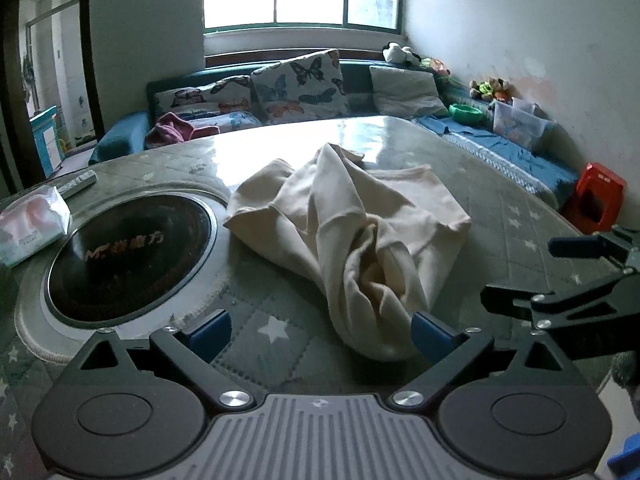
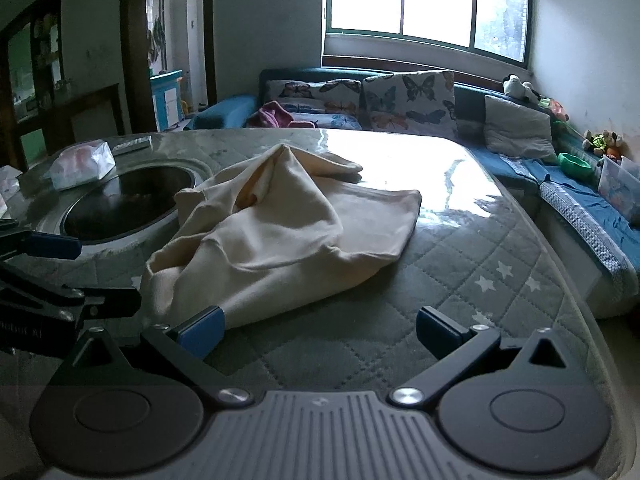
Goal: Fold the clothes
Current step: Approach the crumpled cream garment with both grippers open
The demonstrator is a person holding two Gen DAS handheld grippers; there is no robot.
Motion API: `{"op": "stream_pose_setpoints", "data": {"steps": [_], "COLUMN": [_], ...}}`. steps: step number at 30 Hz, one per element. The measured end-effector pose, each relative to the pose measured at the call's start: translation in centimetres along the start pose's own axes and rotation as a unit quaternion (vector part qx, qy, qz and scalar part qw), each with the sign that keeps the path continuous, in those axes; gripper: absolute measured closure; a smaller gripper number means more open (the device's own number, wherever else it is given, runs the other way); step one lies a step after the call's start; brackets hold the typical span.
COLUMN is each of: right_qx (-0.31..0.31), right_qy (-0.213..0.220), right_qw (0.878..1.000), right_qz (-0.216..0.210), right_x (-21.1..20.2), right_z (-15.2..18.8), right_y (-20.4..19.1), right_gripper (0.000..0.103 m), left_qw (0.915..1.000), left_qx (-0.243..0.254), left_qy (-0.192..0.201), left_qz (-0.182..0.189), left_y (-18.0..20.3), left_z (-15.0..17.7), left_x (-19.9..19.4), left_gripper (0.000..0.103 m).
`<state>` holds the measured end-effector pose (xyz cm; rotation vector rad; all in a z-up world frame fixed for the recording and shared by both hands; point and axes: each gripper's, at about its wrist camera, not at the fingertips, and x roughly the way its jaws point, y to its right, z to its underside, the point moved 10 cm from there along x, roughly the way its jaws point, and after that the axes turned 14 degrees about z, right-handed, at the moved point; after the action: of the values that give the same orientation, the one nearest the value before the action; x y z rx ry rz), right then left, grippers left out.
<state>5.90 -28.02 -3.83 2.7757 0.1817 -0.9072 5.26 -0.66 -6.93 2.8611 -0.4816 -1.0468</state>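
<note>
Presently the crumpled cream cotton garment [image 1: 344, 236] lies unfolded on the quilted grey star-print table cover [image 2: 460, 280], its long axis running away from me. My left gripper [image 1: 320, 330] and right gripper [image 2: 320, 330] stand wide, empty; its near end touches both inner fingers.

Round table [image 1: 500, 208] under grey-green quilted star-print cover, glossy clear sheet on top; black round inset cooktop [image 1: 128, 248]; crumpled cream garment [image 1: 352, 236] at centre; white tissue pack [image 1: 30, 224]; grey remote [image 1: 78, 184] at far edge.
</note>
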Motion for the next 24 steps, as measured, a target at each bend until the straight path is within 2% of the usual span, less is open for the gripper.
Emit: {"op": "stream_pose_setpoints", "data": {"steps": [10, 24], "right_qx": [-0.006, -0.007], "right_qy": [-0.004, -0.004], "right_qw": [1.0, 1.0], "right_qz": [0.004, 0.005], "right_x": [-0.4, -0.3], "right_z": [0.5, 0.5], "right_y": [-0.2, -0.3], "right_gripper": [0.0, 0.001], "left_qw": [0.9998, 0.9996], "left_qx": [0.008, 0.008], "left_qy": [-0.017, -0.021], "left_qz": [-0.01, -0.018], "left_y": [0.5, 0.4], "left_z": [1.3, 1.3], "left_x": [0.2, 0.4], "left_gripper": [0.002, 0.002]}}
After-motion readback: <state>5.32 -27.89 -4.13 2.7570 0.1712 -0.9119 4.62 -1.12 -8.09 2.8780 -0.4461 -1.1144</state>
